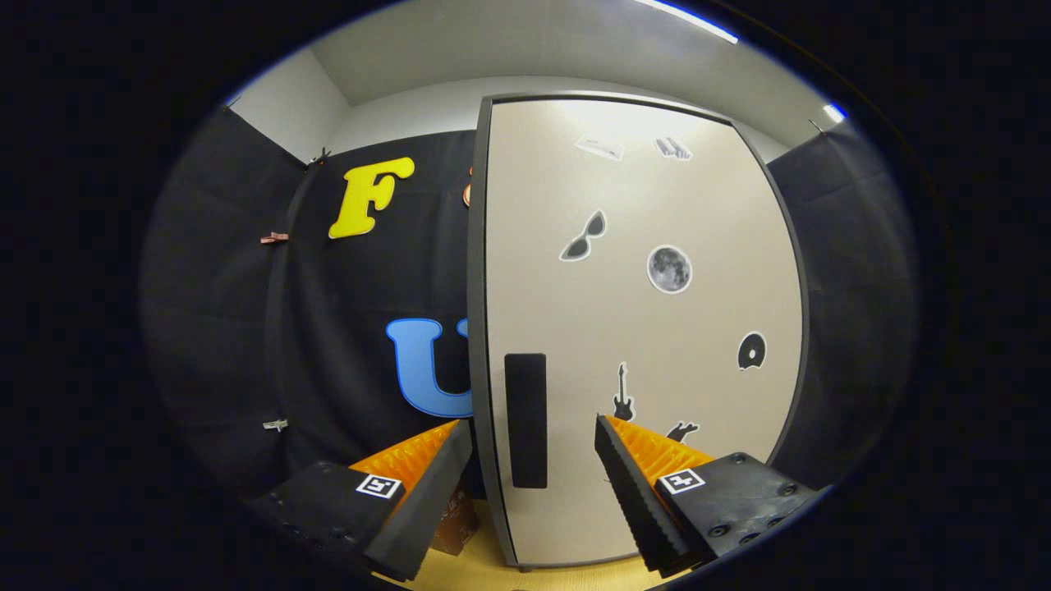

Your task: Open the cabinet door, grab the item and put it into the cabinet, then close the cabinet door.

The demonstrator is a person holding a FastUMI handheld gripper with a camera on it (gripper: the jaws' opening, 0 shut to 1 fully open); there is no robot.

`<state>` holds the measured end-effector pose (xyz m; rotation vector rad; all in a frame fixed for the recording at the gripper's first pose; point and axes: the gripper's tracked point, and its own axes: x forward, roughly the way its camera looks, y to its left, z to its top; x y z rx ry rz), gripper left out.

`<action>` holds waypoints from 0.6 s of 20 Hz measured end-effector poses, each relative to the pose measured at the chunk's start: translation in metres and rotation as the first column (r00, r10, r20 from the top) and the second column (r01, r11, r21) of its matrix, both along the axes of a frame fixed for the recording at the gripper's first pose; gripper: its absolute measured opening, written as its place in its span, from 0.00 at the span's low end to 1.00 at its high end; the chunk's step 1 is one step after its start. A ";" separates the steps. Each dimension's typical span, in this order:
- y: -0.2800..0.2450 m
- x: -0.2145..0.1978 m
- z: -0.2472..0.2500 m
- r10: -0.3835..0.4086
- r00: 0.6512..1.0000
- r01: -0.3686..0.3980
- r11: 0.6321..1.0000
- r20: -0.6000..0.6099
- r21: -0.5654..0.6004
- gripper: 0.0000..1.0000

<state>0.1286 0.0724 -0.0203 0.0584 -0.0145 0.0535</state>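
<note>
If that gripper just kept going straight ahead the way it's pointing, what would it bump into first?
Probably the closed cabinet door, near its dark handle. The gripper is open, with the handle showing between the fingers. How far ahead the door stands is hard to judge.

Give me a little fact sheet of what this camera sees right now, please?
cabinet door: shut, pale, with small stickers
handle: dark upright bar near the door's left edge
gripper: open, fingers either side of the handle, not pressing it
item: brownish thing low beside the cabinet, mostly hidden by the left finger
task stage: door not yet opened
</note>
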 end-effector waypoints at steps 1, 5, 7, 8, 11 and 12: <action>-0.002 0.007 -0.005 -0.011 1.000 0.011 1.000 -0.008 -0.005 0.98; -0.001 0.029 -0.022 -0.029 0.999 0.028 0.999 -0.036 -0.017 0.97; 0.000 0.037 -0.025 -0.036 0.999 0.035 0.999 -0.035 -0.023 0.97; 0.001 0.039 -0.025 -0.041 0.999 0.040 0.999 -0.032 -0.028 0.97; 0.001 0.043 -0.024 -0.055 0.998 0.054 0.998 -0.019 -0.033 0.81; 0.001 0.046 -0.025 -0.060 0.998 0.059 0.998 -0.024 -0.036 0.80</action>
